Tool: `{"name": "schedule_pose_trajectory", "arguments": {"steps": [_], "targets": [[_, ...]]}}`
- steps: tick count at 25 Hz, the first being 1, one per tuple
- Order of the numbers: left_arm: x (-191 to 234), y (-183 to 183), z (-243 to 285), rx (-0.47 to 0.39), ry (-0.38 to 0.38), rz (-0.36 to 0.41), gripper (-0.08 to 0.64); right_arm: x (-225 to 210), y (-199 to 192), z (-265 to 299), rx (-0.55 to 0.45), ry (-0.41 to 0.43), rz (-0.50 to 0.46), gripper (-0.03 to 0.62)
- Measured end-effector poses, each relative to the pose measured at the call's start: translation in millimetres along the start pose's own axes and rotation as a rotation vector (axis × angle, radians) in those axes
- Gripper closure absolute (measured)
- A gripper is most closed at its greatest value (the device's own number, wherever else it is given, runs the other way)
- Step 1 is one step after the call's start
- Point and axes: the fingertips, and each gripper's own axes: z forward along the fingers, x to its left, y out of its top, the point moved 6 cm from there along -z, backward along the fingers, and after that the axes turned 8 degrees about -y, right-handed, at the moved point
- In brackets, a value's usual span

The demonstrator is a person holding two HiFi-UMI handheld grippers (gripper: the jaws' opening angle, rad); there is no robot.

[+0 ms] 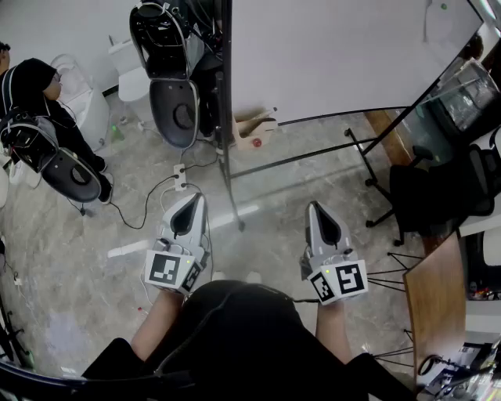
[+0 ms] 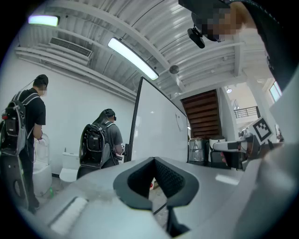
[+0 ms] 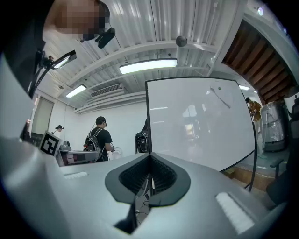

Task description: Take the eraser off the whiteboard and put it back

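Showing both grippers held level and side by side in front of the operator, neither one touching anything. The left gripper (image 1: pixel 195 197) has its jaws brought fully together with nothing between them. The right gripper (image 1: pixel 314 206) also has its jaws pressed against each other and empty, as the two gripper views confirm. The whiteboard (image 1: pixel 329 55) stands on its black frame ahead of both pairs of jaws, well apart from them, with its white face turned toward the right jaws and its near edge roughly in line with the left jaws. The eraser (image 1: pixel 441 9) appears to be the small pale item with a green spot at the board's far corner, beyond and to the right of the right jaws; it is too small to identify with certainty. A cardboard box (image 1: pixel 254 129) lies on the floor (image 1: pixel 258 196) at the foot of the board, ahead of the gap between the two grippers. A person with a backpack (image 1: pixel 31 102) stands left of the left jaws. An office chair (image 1: pixel 438 196) and a wooden desk (image 1: pixel 434 305) lie right of the right jaws.
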Motion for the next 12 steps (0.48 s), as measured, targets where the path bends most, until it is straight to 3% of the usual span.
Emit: {"name": "schedule_pose_trajectory", "arguments": {"steps": [12], "targets": [[-19.8,2.6,6.2,0.017,0.035,0.006,0.555,-15.1,0.6,-7.3,-0.002,0.041,0.002,0.583]]}}
